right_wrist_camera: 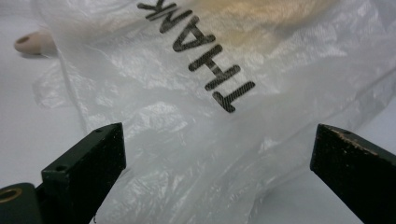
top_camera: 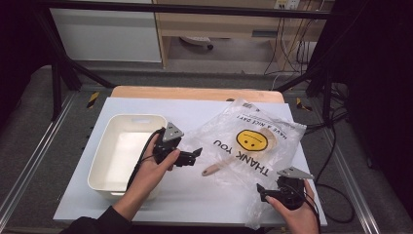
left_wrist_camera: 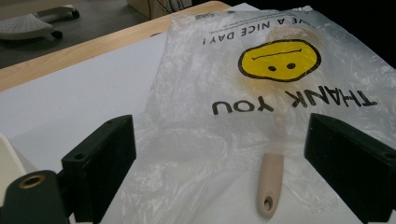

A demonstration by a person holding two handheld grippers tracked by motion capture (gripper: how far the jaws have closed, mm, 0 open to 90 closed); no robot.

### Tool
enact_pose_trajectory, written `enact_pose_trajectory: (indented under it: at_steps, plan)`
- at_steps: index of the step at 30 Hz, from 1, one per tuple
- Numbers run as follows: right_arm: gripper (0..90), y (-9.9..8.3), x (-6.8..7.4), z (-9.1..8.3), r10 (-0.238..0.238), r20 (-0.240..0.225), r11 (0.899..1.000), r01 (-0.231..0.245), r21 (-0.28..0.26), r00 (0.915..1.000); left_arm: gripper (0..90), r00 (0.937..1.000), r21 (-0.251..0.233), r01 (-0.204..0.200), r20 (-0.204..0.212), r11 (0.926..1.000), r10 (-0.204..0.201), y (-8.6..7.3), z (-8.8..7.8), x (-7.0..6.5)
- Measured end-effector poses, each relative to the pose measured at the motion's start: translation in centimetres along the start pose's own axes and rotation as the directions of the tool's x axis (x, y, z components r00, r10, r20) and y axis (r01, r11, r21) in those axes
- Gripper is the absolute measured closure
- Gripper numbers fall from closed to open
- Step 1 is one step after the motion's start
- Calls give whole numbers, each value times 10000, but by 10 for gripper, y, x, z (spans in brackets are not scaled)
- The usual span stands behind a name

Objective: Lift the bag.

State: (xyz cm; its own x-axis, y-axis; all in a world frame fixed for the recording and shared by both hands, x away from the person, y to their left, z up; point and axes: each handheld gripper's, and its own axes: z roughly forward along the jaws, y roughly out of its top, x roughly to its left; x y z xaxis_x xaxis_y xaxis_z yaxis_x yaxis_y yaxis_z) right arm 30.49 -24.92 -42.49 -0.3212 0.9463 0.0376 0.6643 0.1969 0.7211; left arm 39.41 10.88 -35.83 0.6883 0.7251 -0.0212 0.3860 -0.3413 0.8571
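Both claws gape wide, left claw point(top_camera: 195, 155) and right claw point(top_camera: 261, 191) flanking the plastic bag point(top_camera: 253, 141) edges.

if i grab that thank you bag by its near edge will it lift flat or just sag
The plastic bag will probably sag: its film is thin, crinkled and see-through, so it looks floppy and light. The wooden-handled utensil lying half inside may slide out, since its handle already pokes from the opening. The film may also slip between the open right gripper pads unless they bunch it.

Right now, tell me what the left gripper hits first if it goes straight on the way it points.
Most likely the plastic bag, near the wooden handle sticking out of it. The left gripper has open jaws; depth is hard to judge.
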Motion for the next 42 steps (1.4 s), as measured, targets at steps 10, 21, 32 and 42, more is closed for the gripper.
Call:
enact_pose_trajectory:
  at_steps: [10,21,32,42]
  plan:
    - [49,-16,-5,8,410,212,9961,-425,769,9989,87,10000,-45,-23,-37,10000,23,-1,-1,0]
    - [72,-18,8,20,-124,-163,9897,146,1424,9998,87,9999,-98,-13,-116,10000,12,-2,-5,4]
    - [464,-16,25,17,-1204,-543,9856,1259,1129,9912,87,9996,-209,61,-284,9998,-67,-2,-9,10]
    - [760,-12,28,18,-1746,-1017,9758,1860,1152,9794,88,9994,-327,83,-335,9994,-94,1,-10,10]
